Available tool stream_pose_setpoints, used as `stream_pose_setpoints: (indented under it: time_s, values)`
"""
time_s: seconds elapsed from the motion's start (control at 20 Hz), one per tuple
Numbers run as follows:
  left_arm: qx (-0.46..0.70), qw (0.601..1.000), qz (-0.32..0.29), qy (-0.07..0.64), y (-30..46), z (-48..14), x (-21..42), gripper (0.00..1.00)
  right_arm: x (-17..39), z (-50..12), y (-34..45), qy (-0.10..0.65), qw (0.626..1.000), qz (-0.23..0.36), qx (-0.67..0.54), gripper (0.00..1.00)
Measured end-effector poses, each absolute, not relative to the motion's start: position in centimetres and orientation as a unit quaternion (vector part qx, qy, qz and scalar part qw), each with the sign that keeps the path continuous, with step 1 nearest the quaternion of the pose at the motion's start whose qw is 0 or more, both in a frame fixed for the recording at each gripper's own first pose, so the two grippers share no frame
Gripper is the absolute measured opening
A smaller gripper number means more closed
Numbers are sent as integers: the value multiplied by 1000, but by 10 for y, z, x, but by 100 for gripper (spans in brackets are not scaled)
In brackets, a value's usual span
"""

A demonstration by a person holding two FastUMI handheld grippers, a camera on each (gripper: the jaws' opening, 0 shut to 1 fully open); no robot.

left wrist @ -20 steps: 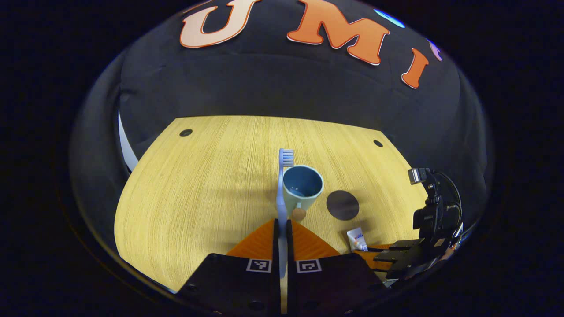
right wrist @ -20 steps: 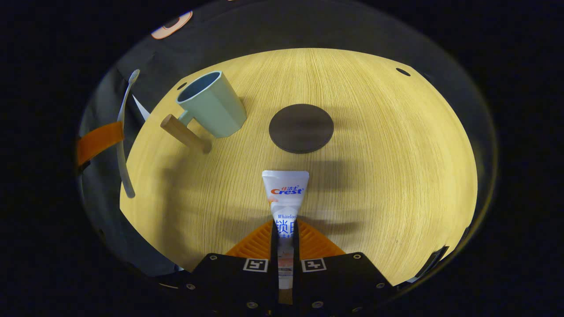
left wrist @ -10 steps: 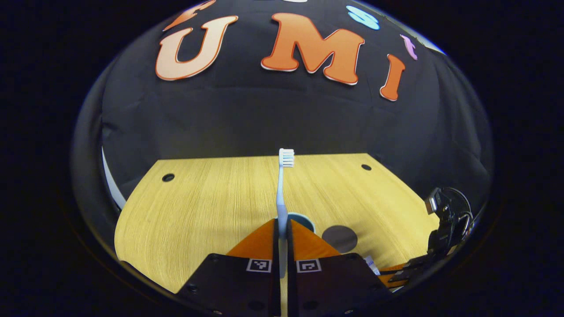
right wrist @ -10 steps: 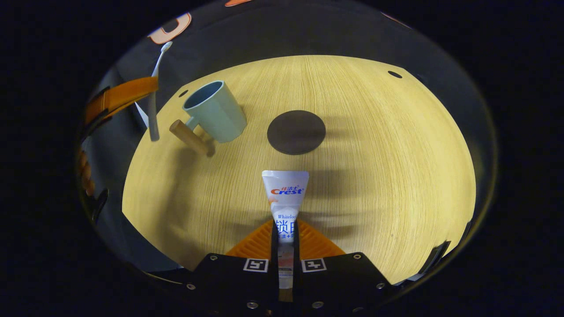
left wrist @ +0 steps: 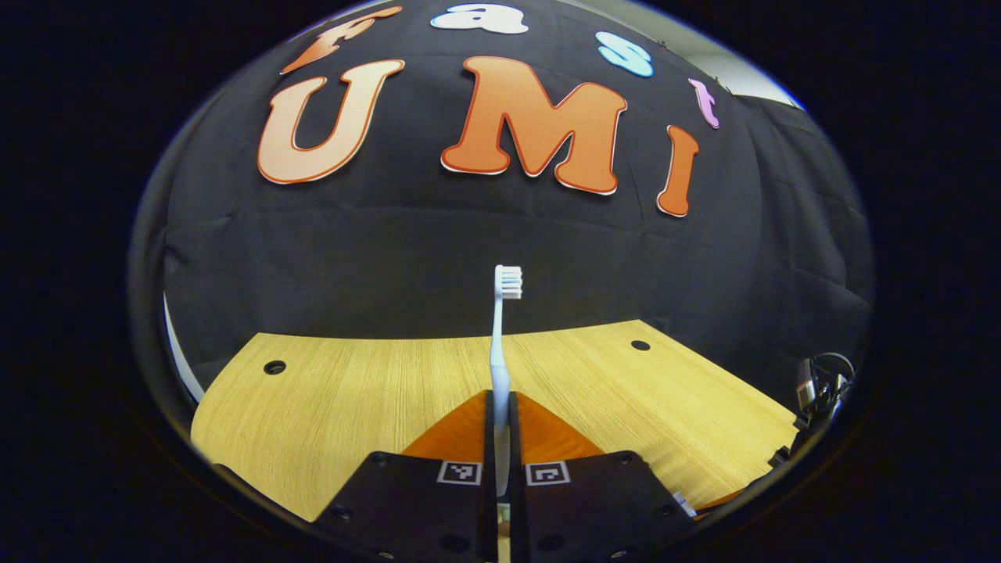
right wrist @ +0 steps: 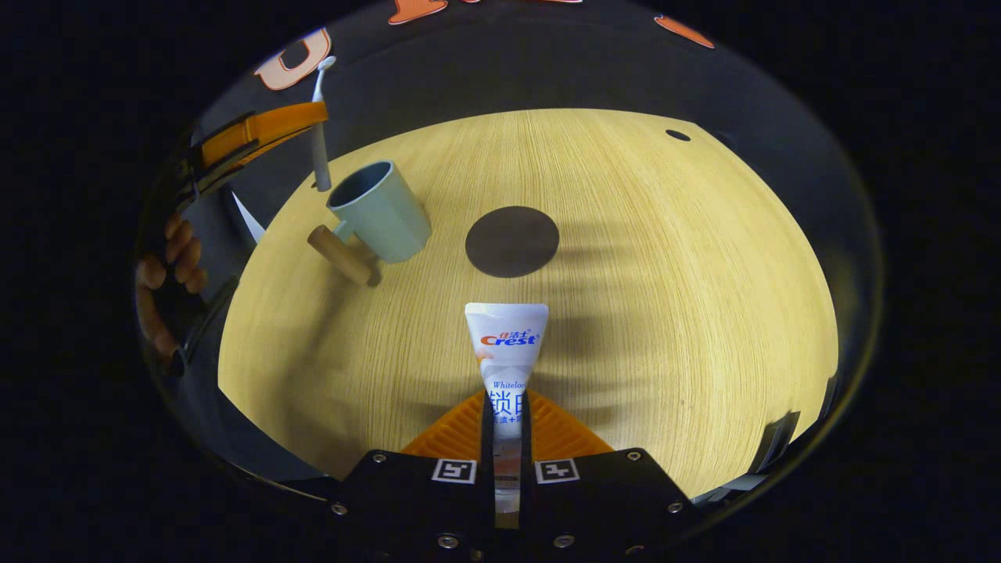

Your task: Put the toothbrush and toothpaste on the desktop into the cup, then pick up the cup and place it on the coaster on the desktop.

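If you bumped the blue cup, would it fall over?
Probably not easily: the cup stands upright on the desktop. Its sideways wooden handle might make it lean that way. It looks like light plastic, so it may slide.

A black cloth wall (left wrist: 469,234) stands behind the light wooden desktop (right wrist: 665,258).
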State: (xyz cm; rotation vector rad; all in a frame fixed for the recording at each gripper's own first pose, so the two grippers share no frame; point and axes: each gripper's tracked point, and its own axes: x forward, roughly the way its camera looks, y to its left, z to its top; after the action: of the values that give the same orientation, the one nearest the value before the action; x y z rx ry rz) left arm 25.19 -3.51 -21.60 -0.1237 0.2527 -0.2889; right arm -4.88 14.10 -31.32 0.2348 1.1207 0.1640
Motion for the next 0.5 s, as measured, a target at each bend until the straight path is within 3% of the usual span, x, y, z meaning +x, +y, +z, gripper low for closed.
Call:
stream_pose_setpoints:
  time_s: [0.5]
  values:
    - [-58,976,-173,116,-56,-265,264,6,-49,-282,127,477,869,41,127,13]
